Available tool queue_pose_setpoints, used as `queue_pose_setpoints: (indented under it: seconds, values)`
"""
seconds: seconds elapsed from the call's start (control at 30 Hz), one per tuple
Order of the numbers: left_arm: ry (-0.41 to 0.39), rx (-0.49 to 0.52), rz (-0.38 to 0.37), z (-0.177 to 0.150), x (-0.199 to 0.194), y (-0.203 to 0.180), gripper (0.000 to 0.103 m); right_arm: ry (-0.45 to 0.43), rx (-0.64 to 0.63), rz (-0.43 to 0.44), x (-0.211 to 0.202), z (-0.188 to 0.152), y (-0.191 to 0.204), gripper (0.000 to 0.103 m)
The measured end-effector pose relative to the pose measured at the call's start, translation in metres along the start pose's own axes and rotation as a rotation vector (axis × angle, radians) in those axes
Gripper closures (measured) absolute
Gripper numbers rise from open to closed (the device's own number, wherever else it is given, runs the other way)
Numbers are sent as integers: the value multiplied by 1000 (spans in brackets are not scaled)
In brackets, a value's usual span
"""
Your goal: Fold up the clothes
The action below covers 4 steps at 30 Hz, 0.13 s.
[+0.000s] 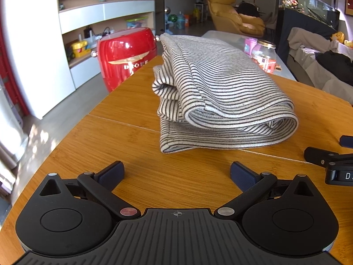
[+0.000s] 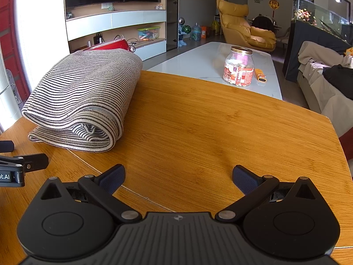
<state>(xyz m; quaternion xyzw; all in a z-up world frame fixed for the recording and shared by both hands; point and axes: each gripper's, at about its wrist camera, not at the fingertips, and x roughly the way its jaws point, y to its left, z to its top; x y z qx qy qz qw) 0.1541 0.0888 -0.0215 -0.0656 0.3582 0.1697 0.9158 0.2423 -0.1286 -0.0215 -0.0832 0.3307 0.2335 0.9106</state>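
Note:
A black-and-white striped garment (image 1: 220, 92) lies folded in a thick stack on the wooden table (image 1: 132, 145). It also shows at the left of the right wrist view (image 2: 83, 97). My left gripper (image 1: 177, 175) is open and empty, low over the table just in front of the garment. My right gripper (image 2: 178, 177) is open and empty over bare wood, to the right of the garment. Each gripper's tip shows at the edge of the other's view: the right one in the left wrist view (image 1: 326, 154), the left one in the right wrist view (image 2: 24, 161).
A red appliance (image 1: 125, 55) stands beyond the table's far left edge. A grey low table (image 2: 211, 61) behind holds a glass jar (image 2: 239, 68) and an orange object (image 2: 260, 75). A sofa (image 2: 326, 84) is on the right, a yellow armchair (image 2: 242, 26) farther back.

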Motion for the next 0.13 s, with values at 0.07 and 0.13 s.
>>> queue_pose_setpoints:
  seconds: [0.07,0.13]
  values:
    - [-2,2,-2,0,0,0,0,0,-1,0,0,0,0,0]
    - [-6,-1,-11,0,0,2,0,0,0,-1,0,0,0,0]
